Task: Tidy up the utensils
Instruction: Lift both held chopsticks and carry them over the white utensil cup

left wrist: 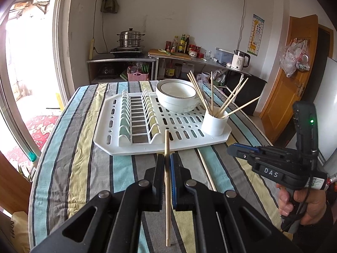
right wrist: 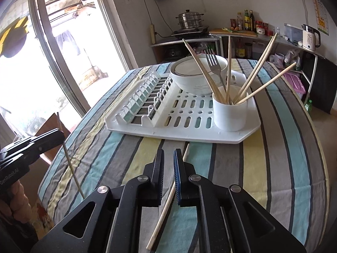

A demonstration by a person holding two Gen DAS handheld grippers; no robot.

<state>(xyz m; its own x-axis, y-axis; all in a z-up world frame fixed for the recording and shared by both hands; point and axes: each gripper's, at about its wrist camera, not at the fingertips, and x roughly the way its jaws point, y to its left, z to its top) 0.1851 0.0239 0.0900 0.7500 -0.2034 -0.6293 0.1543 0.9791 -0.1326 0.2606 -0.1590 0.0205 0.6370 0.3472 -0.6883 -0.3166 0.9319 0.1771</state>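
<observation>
My left gripper (left wrist: 167, 158) is shut on a wooden chopstick (left wrist: 167, 189), held upright above the striped tablecloth in front of the white drying rack (left wrist: 147, 145). The same chopstick (right wrist: 71, 166) shows in the right wrist view under the left gripper (right wrist: 60, 136). My right gripper (right wrist: 168, 155) has its jaws nearly closed and empty, hovering over a loose chopstick (right wrist: 164, 208) lying on the cloth; that chopstick (left wrist: 206, 170) also shows in the left wrist view. The right gripper (left wrist: 231, 148) is at the right there. A white cup (right wrist: 230, 111) on the rack holds several chopsticks and a fork (right wrist: 212, 60).
Two stacked white bowls (right wrist: 195, 80) sit at the rack's back. The rack's plate slots (left wrist: 137, 118) are on its left. A kitchen counter with a steamer pot (left wrist: 130, 39), bottles and a kettle (left wrist: 240, 60) stands behind the table. A glass door is at the left.
</observation>
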